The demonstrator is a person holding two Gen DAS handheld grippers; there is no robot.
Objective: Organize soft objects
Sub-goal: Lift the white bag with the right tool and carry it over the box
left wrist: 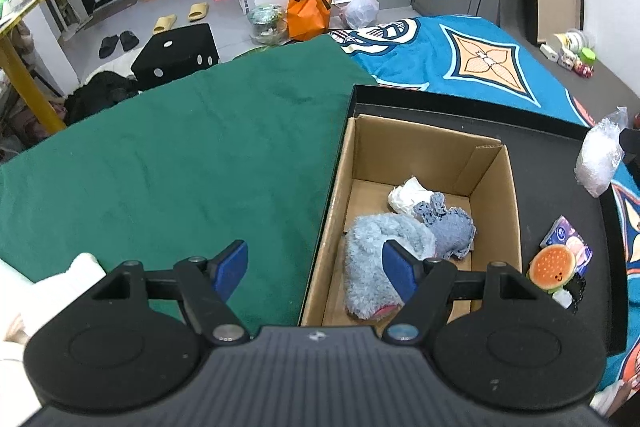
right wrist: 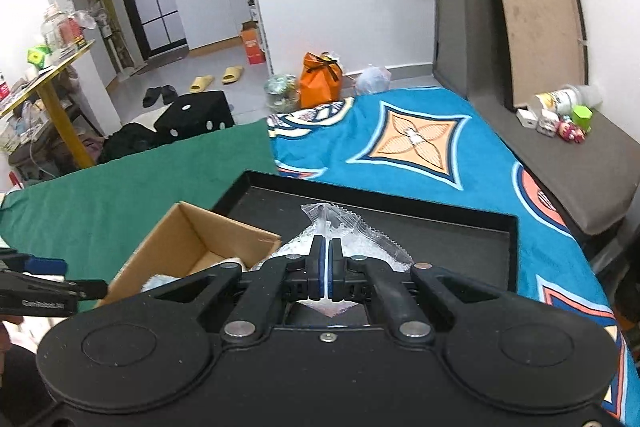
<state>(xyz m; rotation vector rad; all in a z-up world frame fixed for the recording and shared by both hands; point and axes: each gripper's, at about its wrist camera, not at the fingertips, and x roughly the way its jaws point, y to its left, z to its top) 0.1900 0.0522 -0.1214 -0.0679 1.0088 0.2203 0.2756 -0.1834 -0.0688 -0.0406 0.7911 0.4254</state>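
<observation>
A cardboard box stands in a black tray. Inside lie a fluffy blue plush, a grey-blue knitted cloth and a crumpled white wad. My left gripper hovers open over the box's near left edge, nothing between its blue pads. My right gripper is shut on a clear plastic bag, which hangs above the tray right of the box; the bag also shows in the left wrist view. A burger toy and a tissue pack lie in the tray.
Green cloth covers the surface left of the tray, a blue patterned blanket lies behind and right. On the floor beyond are a black dice stool, an orange bag and slippers. Small toys sit at far right.
</observation>
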